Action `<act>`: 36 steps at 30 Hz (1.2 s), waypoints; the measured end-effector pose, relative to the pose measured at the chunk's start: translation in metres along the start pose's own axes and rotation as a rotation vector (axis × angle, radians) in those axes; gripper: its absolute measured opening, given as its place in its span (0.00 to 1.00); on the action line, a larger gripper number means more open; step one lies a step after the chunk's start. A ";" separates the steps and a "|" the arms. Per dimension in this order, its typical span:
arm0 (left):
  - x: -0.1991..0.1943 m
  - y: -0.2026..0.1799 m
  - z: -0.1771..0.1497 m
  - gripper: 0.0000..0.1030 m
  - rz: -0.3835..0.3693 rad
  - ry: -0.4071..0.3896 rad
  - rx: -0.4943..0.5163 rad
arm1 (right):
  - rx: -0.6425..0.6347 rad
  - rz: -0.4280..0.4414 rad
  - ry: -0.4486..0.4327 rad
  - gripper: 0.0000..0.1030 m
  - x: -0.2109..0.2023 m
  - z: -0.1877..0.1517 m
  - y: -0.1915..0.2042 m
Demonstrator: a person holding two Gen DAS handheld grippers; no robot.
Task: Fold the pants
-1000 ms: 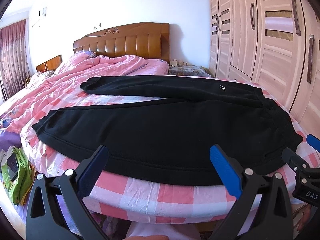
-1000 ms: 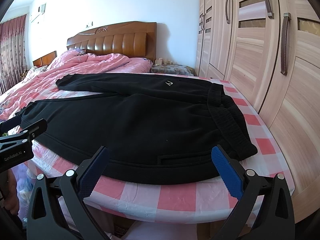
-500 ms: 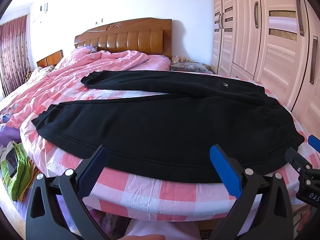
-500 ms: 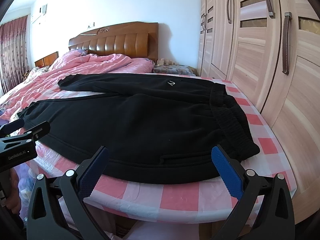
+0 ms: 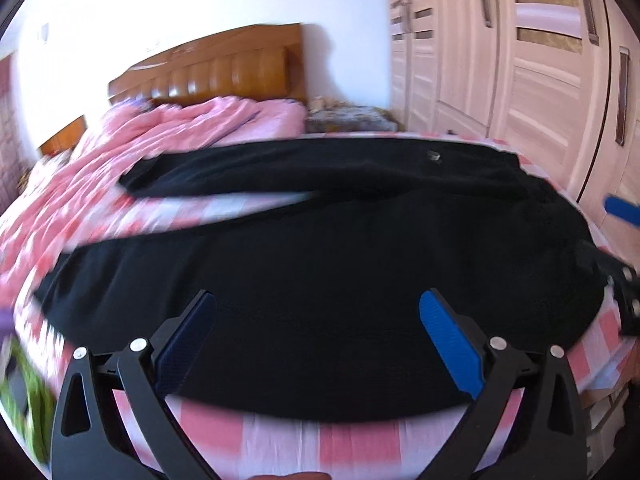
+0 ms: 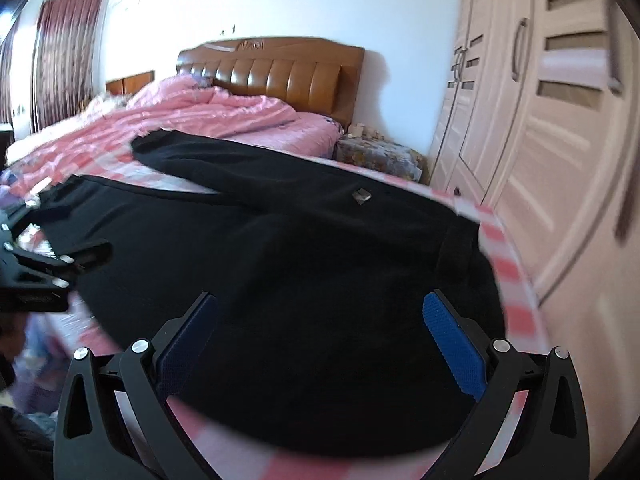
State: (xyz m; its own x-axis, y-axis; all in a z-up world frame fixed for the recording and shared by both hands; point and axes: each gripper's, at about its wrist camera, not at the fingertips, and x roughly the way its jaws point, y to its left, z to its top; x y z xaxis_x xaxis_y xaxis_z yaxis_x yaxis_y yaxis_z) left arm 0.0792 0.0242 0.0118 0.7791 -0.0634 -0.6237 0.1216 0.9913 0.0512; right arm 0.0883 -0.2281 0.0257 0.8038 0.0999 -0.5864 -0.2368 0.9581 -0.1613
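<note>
Pants [image 5: 320,280] lie unfolded on the bed [image 5: 280,440]; my left gripper [image 5: 316,340] and right gripper [image 6: 320,340] hover with fingers apart. Next I must grip the near edge.

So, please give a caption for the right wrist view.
Open right hand-held gripper over black pants spread flat on the checked bed.

**Soft cloth, glossy wood, matt plastic**

The black sweatpants [image 5: 328,280] look like thick, matt fleece. The checked bedsheet [image 5: 360,446] is thin, smooth cloth, and the pink quilt [image 6: 208,114] is puffy fabric. The headboard [image 6: 280,76] is glossy varnished wood. The left gripper [image 5: 318,338] has matt black plastic arms, ribbed blue pads [image 5: 450,344] and shiny metal rivets.
</note>
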 end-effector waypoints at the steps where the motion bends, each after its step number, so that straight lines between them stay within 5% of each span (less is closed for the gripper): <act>1: 0.012 0.003 0.014 0.99 -0.026 0.007 0.012 | -0.004 0.001 0.016 0.96 0.015 0.011 -0.013; 7: 0.116 0.016 0.116 0.99 -0.109 0.164 0.107 | 0.050 0.132 0.173 0.96 0.148 0.082 -0.114; 11: 0.195 0.022 0.169 0.98 -0.116 0.336 0.105 | 0.068 0.219 0.265 0.96 0.227 0.116 -0.151; 13: 0.232 0.023 0.187 0.98 -0.062 0.394 0.116 | 0.046 0.234 0.314 0.96 0.265 0.128 -0.160; 22: 0.318 0.027 0.220 0.98 -0.117 0.403 0.040 | -0.044 0.372 0.398 0.95 0.342 0.135 -0.172; 23: 0.322 0.025 0.222 0.98 -0.114 0.381 0.042 | -0.049 0.392 0.404 0.85 0.345 0.134 -0.172; 24: 0.325 0.021 0.224 0.98 -0.114 0.369 0.048 | -0.057 0.415 0.414 0.65 0.347 0.132 -0.170; 28: 0.332 0.015 0.231 0.98 -0.095 0.351 0.046 | -0.095 0.470 0.364 0.40 0.331 0.127 -0.164; 30: 0.334 0.017 0.234 0.98 -0.119 0.360 0.020 | -0.131 0.424 0.310 0.11 0.314 0.128 -0.162; 36: 0.319 0.015 0.247 0.97 -0.166 0.314 -0.069 | -0.217 0.345 0.115 0.10 0.230 0.120 -0.144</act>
State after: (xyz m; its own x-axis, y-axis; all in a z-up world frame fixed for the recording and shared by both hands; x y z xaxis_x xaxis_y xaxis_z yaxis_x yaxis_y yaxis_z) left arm 0.4811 -0.0093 0.0067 0.5237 -0.1958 -0.8291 0.1807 0.9766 -0.1165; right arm 0.3726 -0.3107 0.0094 0.5940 0.3623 -0.7183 -0.6003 0.7940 -0.0960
